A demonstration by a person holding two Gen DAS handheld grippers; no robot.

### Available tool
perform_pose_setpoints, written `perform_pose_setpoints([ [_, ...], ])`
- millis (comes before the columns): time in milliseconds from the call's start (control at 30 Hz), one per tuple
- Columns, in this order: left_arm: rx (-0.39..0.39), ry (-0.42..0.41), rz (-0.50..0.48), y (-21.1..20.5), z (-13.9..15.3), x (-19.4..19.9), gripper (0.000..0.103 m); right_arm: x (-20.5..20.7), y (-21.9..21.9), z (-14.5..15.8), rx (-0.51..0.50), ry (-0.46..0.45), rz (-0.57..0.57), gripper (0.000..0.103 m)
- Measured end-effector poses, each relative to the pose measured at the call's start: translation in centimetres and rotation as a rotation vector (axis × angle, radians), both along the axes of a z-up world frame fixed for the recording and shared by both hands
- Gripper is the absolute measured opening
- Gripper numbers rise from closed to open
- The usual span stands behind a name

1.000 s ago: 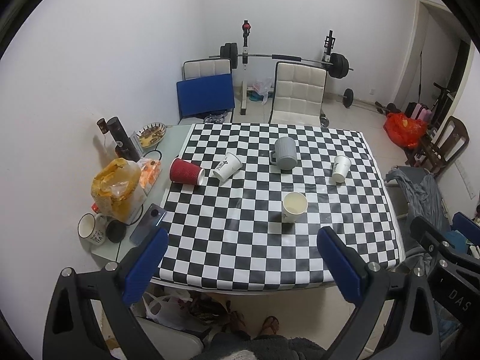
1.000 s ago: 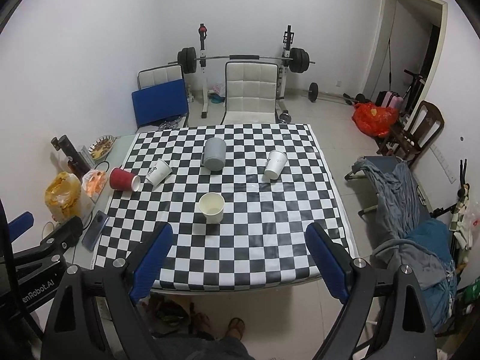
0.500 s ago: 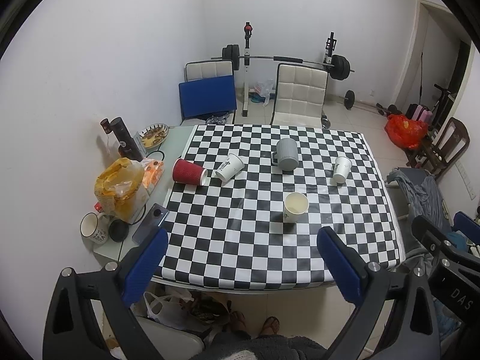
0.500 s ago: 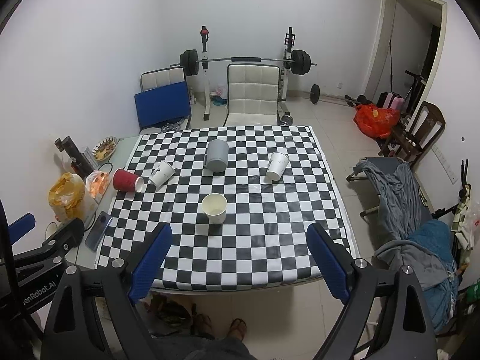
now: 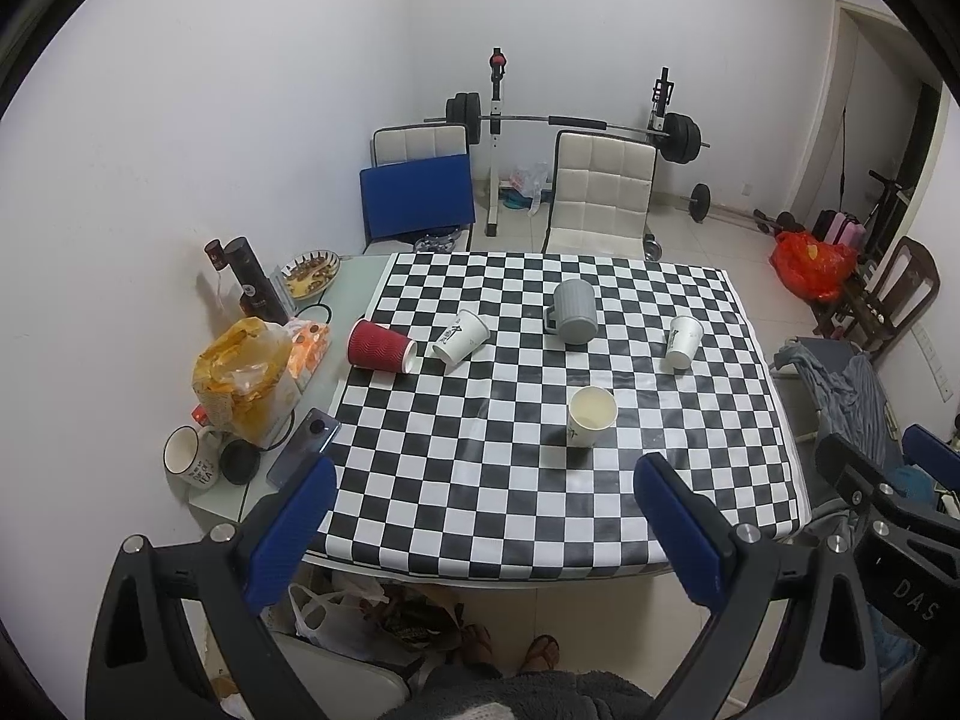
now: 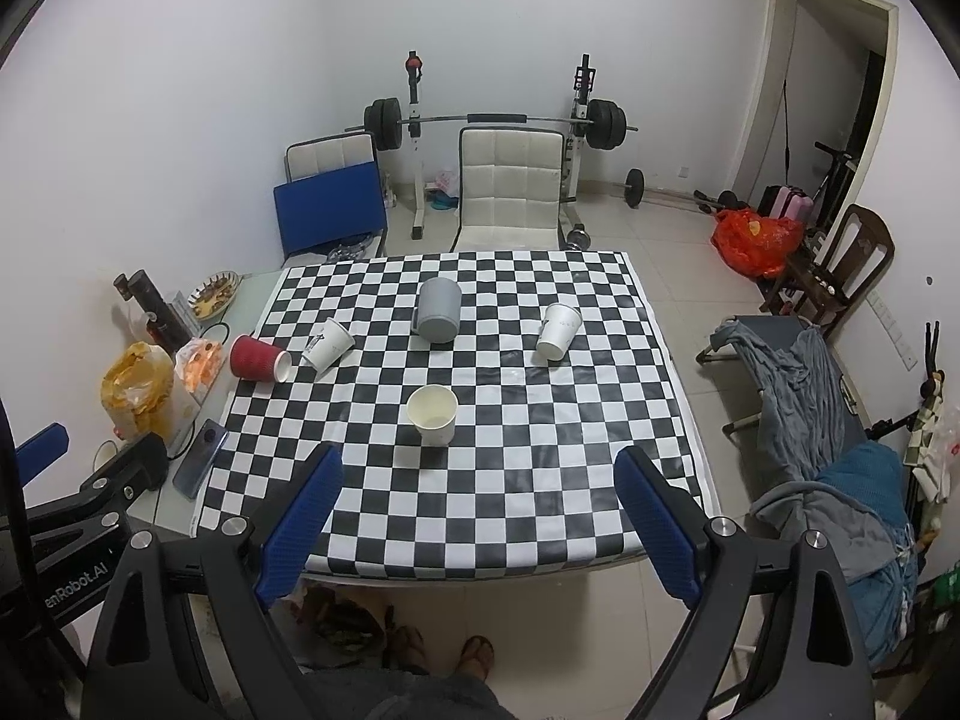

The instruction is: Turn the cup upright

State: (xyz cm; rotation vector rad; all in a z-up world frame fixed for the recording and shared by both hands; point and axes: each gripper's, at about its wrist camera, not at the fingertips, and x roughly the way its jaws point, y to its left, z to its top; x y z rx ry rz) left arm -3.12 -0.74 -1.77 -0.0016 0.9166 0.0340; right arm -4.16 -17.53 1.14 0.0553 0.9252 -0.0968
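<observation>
Left gripper [image 5: 480,516]: bottom of the left wrist frame, blue-padded fingers spread wide with nothing between them, held above the near edge of the table, touching nothing.
Right gripper [image 6: 477,507]: bottom of the right wrist frame, fingers likewise spread wide and bare, hanging over the near edge; its black body also shows at the right edge of the left wrist frame.
Table [image 5: 456,480]: centre of both frames, covered with a black-and-white checkered cloth.
Upright paper cup [image 5: 592,417]: just below frame centre, standing with its mouth up, nearest to both grippers but well apart from them.
Red cup [image 5: 381,346]: left of centre at the cloth's left edge, lying on its side, white rim turned to the right.
White cup beside it [image 5: 461,336]: just right of the red cup, lying tipped on its side, near it; whether they touch cannot be told.
Grey mug [image 5: 574,311]: above centre, standing mouth down, handle on its left.
Right-hand white cup [image 5: 683,341]: right of centre, lying tilted on the cloth with its mouth toward the viewer.
Left strip of table: yellow bag [image 5: 246,381], phone [image 5: 303,447], white mug [image 5: 187,459], dark bottle [image 5: 252,288].
Background: two white chairs [image 5: 600,198], a barbell rack [image 5: 576,120] at the upper centre against the wall.
</observation>
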Motion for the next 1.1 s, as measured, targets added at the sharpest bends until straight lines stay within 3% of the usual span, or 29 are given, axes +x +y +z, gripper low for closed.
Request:
perform_pose_setpoints([
  [1100,-0.001,-0.001,0.002,0.16,0.22,-0.35,0.101,-0.24,-0.83,-0.68,-0.002,0.011,0.001,0.094],
])
